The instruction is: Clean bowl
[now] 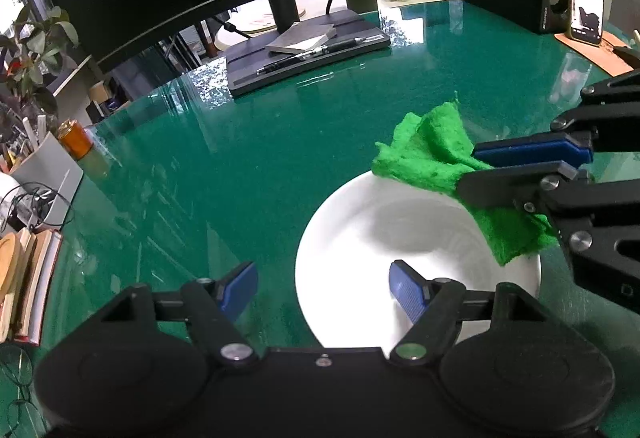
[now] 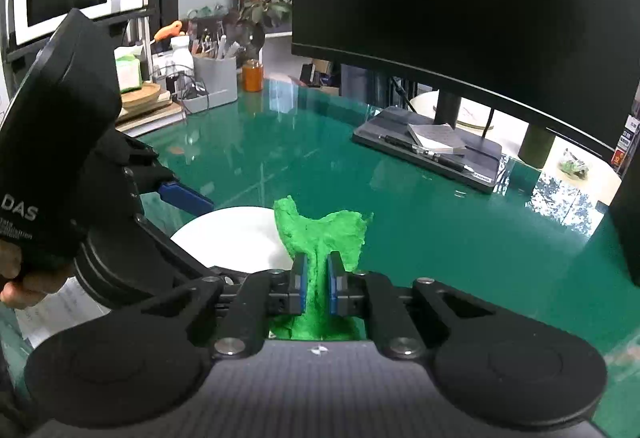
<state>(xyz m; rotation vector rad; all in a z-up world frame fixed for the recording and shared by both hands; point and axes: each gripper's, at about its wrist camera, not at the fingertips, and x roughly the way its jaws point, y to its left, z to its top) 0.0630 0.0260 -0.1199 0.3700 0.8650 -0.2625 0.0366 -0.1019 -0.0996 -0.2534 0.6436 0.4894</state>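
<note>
Right gripper [image 2: 317, 288] is clamped on the green cloth [image 1: 436, 153], held over the far rim of the white bowl [image 1: 360, 226] on the green desk [image 1: 240, 165]. Left gripper [image 1: 324, 292] is apart, straddling the near rim, not gripping. Wipe not started; next, pinch the rim and lower the cloth in.

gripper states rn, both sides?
Left gripper: open, straddling the near rim of the white bowl, one finger inside, one outside, gripping nothing.
Right gripper: closed on the green cloth, over the bowl.
</note>
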